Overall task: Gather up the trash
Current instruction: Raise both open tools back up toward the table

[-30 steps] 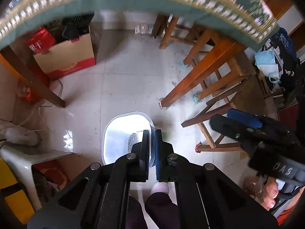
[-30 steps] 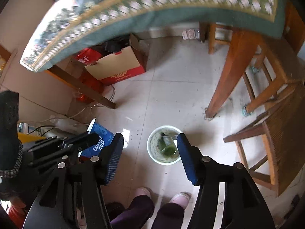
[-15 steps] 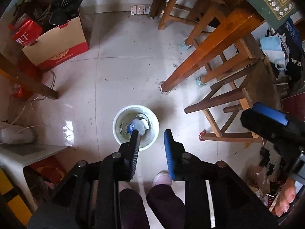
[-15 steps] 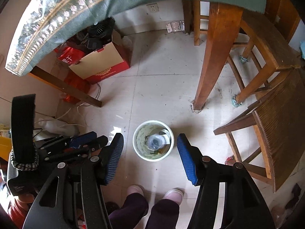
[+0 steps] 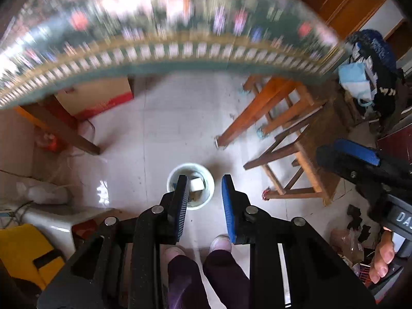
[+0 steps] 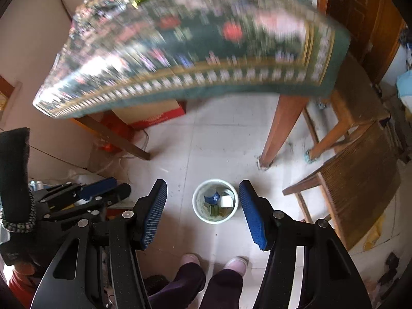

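Both raised, left claw [image 5: 204, 200] and right claw [image 6: 203, 211] gape above bin [image 6: 215, 200].

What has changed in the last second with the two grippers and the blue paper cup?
The left gripper opened and let go of the blue paper cup, which now lies in the white round bin on the floor. The right gripper stayed open and empty above the bin.

Pale tiled floor [image 6: 219, 139], table w/ green patterned cloth [image 6: 206, 51], wooden chairs [image 5: 296, 134] beside, cardboard box [image 5: 97, 97] under table.
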A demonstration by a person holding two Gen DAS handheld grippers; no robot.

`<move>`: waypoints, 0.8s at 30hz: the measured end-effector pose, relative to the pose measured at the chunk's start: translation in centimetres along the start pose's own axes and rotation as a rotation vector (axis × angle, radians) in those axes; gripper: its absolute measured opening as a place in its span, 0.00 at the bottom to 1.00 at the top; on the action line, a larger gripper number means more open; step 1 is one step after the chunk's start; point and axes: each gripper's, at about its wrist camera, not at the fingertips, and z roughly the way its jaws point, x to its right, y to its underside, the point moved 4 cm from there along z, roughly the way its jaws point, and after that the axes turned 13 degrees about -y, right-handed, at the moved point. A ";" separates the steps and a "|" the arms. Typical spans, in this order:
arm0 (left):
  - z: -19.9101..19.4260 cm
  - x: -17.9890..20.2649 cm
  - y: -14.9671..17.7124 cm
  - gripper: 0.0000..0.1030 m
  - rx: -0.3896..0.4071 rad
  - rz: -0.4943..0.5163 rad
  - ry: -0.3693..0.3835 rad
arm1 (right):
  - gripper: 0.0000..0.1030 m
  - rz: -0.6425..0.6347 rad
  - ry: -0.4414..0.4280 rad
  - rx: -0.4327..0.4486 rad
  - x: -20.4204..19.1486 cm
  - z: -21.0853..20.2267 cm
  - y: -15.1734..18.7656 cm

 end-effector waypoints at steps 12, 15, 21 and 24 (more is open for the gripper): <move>-17.6 -3.5 -2.1 0.27 0.225 0.011 0.019 | 0.53 -0.070 0.055 0.169 -8.3 -11.9 -2.8; -21.4 -4.2 -2.1 0.30 0.278 0.021 0.024 | 0.53 -0.081 0.069 0.219 -10.7 -14.5 -3.2; -27.7 -5.8 -1.5 0.64 0.397 0.031 0.025 | 0.53 -0.106 0.078 0.314 -14.7 -18.7 -3.0; -29.9 -6.7 -1.3 0.64 0.435 0.031 0.026 | 0.58 -0.124 0.097 0.359 -16.4 -20.3 -2.9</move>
